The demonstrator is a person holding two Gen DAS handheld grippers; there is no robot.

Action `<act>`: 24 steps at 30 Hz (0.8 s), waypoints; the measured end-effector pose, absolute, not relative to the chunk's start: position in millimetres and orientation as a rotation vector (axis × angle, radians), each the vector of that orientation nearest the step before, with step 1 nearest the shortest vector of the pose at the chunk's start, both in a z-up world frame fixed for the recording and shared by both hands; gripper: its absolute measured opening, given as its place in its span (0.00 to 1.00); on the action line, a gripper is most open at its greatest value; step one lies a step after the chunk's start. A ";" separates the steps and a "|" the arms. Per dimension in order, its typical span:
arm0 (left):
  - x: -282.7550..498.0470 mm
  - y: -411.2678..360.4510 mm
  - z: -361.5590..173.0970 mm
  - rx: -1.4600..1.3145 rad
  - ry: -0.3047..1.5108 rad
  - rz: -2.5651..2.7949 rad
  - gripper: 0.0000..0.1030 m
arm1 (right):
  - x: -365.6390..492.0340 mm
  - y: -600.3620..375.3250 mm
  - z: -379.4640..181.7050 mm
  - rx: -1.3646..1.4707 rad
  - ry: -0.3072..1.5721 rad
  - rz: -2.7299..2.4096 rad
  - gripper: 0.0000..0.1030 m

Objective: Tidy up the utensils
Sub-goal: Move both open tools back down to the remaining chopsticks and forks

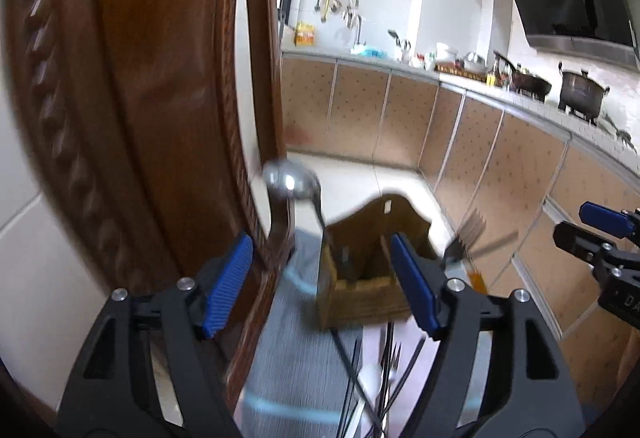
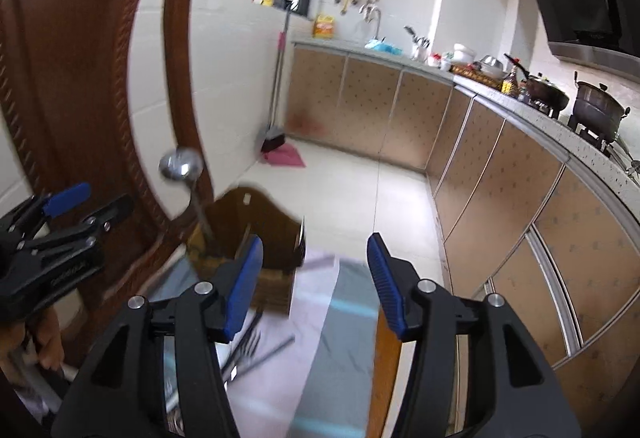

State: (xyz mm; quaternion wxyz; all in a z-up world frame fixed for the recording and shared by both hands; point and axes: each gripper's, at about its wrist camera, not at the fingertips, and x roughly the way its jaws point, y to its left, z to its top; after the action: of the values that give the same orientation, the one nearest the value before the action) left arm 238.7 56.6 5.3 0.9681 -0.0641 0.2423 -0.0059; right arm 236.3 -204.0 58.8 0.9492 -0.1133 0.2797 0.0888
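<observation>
A carved wooden chair back (image 1: pixel 152 98) fills the left half of the left wrist view, and kitchen cabinets (image 1: pixel 420 118) under a cluttered counter curve across the right, so the work sits low at the bottom centre of both frames. There a pale cloth with grey and blue stripes (image 2: pixel 320 338) covers the table, probably to keep the metal pieces from sliding.

At the cloth's far end stands the wooden utensil holder (image 1: pixel 360 270), a box with a raised back and a divider, just below the middle of the left wrist frame. A ladle-like spoon (image 1: pixel 290 180) stands in its left compartment, bowl up and leaning left, handle down inside, so that section seems meant for spoons. A blurred fork (image 1: pixel 468 234) shows at the holder's right edge, tines up; whether it rests inside cannot be told.

The left gripper (image 1: pixel 320 286) has its blue pads apart with nothing between them, framing the holder. The right gripper (image 2: pixel 316 286) is likewise spread and empty over bare cloth, to the right of the holder.

The loose utensils (image 1: pixel 380 378), dark thin handles and a small fork, lie in a heap on the cloth at the bottom of the frame, nearer than the holder. They look like what remains to sort.
</observation>
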 end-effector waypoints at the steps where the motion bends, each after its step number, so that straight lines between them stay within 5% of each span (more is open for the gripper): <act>1: 237.1 56.9 -4.4 -0.128 0.510 -0.016 0.69 | 232.4 -205.2 49.6 -0.234 0.595 0.189 0.52; 4: 241.7 53.6 -40.8 -0.111 0.594 -0.020 0.66 | 234.2 -205.4 15.2 -0.225 0.682 0.203 0.52; 8: 261.9 44.7 -89.0 -0.083 0.733 -0.036 0.47 | 265.0 -209.9 -55.6 -0.155 0.863 0.168 0.48; 15: 303.9 39.4 -149.1 -0.164 0.986 -0.102 0.47 | 306.6 -217.0 -139.7 -0.054 1.052 0.096 0.42; 24: 331.6 18.0 -190.0 -0.140 1.111 -0.104 0.45 | 306.9 -230.5 -157.4 0.003 1.086 0.082 0.42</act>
State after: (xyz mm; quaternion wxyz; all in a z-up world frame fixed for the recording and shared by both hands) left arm 331.6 18.0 -190.0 0.8459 -0.0664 0.5268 -0.0495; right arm 306.9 -230.5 -157.4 0.8555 0.0015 0.5164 0.0388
